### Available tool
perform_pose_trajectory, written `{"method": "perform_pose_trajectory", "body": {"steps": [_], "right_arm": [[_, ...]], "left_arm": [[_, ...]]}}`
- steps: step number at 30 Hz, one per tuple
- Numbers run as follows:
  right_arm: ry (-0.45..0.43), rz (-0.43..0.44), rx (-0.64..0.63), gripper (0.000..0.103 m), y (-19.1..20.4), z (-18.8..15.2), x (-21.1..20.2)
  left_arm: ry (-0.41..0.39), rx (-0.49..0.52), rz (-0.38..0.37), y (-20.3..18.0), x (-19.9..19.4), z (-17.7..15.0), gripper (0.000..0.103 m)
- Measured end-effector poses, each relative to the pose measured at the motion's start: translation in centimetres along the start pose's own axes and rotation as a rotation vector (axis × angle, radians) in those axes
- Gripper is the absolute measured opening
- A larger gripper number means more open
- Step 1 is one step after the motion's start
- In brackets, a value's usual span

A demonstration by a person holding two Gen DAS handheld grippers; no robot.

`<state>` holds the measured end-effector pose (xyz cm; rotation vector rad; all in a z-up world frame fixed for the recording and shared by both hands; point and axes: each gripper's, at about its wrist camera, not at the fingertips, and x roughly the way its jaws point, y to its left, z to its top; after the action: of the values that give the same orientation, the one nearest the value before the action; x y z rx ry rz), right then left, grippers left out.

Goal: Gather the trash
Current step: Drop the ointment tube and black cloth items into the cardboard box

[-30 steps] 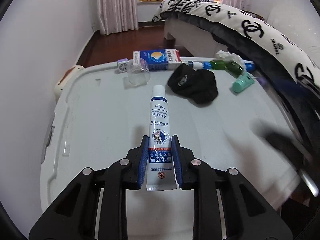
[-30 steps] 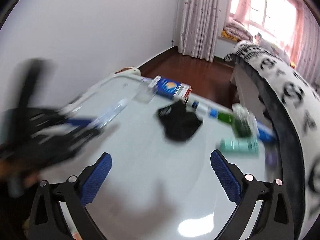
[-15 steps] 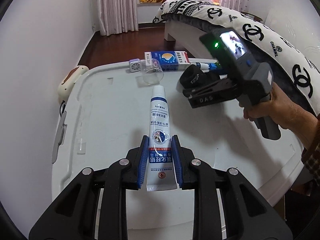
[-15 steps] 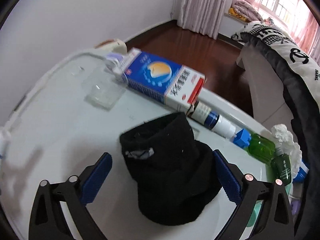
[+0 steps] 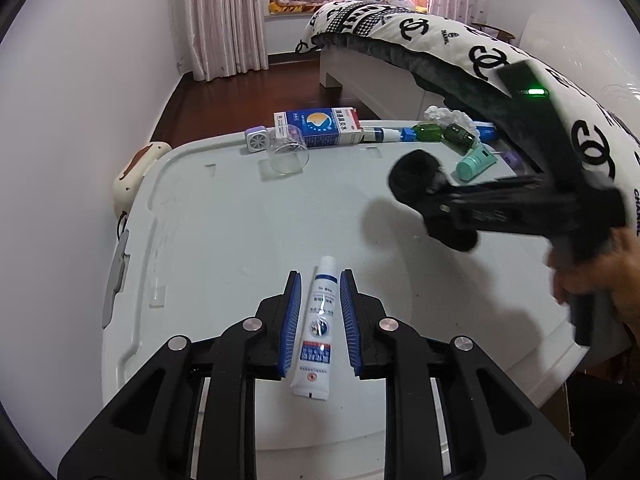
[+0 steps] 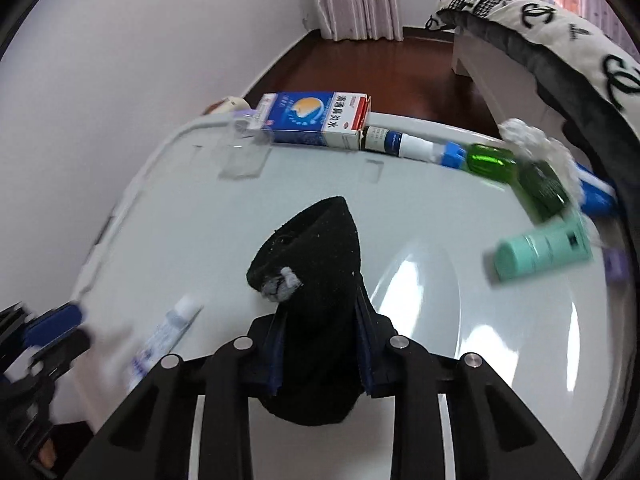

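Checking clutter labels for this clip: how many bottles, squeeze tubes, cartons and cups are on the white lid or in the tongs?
Bottles: 3 (spray bottle, bright green bottle, dark green bottle)
Tubes: 3 (white tube, mint tube, blue tube)
Cartons: 1 (blue carton)
Cups: 1 (clear cup)
Total: 8

Interlocking-C logos in black, with the word CHANEL beneath some, printed across the white quilt point(image 5: 448, 36) far beyond the jaws, up and to the right. Chinese characters, too small to read, on the white end panel of the blue carton point(image 6: 316, 118) straight ahead. Fine blue print, illegible, along the white tube point(image 5: 318, 326) between the left jaws.
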<state>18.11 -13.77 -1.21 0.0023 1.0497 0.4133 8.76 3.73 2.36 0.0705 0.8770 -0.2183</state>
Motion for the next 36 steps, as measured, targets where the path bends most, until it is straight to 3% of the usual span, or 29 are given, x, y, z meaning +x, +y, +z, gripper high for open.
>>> {"method": "perform_pose_trajectory", "body": {"steps": [3, 6, 10, 12, 14, 18, 19, 20, 23, 30, 36], "right_arm": [[-0.032, 0.000, 0.002, 0.028, 0.8, -2.4, -3.5], [-0.074, -0.004, 0.019, 0.028, 0.9, -4.7, -6.8], [-0.142, 0.022, 0.058, 0.028, 0.6, -7.6, -11.1], [-0.166, 0.040, 0.068, 0.028, 0.5, -8.6, -12.5], [-0.189, 0.064, 0.077, 0.028, 0.6, -9.5, -13.6], [-0.188, 0.102, 0.054, 0.030, 1.9, -11.2, -14.6], [-0.188, 0.104, 0.040, 0.032, 2.3, -11.6, -15.0], [-0.190, 0.108, 0.023, 0.032, 2.8, -12.1, -15.2], [-0.199, 0.114, 0.002, 0.032, 3.5, -12.9, -15.8], [-0.236, 0.121, 0.004, 0.032, 3.0, -13.7, -17.6], [-0.192, 0.127, 0.043, 0.035, 3.1, -18.4, -18.8]], "left_arm": [[-0.002, -0.002, -0.007, 0.0, -0.6, -0.4, 0.015], [0.058, 0.028, -0.044, 0.4, 0.7, -1.1, 0.015], [0.063, 0.066, -0.042, 0.8, 2.0, -2.3, 0.017], [0.084, 0.071, -0.040, 0.7, 3.0, -2.5, 0.042], [0.105, 0.069, -0.003, 0.5, 4.3, -2.7, 0.050], [0.142, 0.099, 0.037, -0.3, 7.0, -2.5, 0.049], [0.130, 0.103, 0.039, -0.5, 7.4, -2.5, 0.045], [0.132, 0.103, 0.034, -0.7, 7.7, -2.2, 0.022], [0.142, 0.061, 0.060, -1.2, 7.6, -1.9, 0.021], [0.062, 0.097, 0.028, -3.1, 0.6, -3.7, 0.021], [0.088, 0.106, 0.003, -5.4, -6.6, -9.9, 0.022]]}}
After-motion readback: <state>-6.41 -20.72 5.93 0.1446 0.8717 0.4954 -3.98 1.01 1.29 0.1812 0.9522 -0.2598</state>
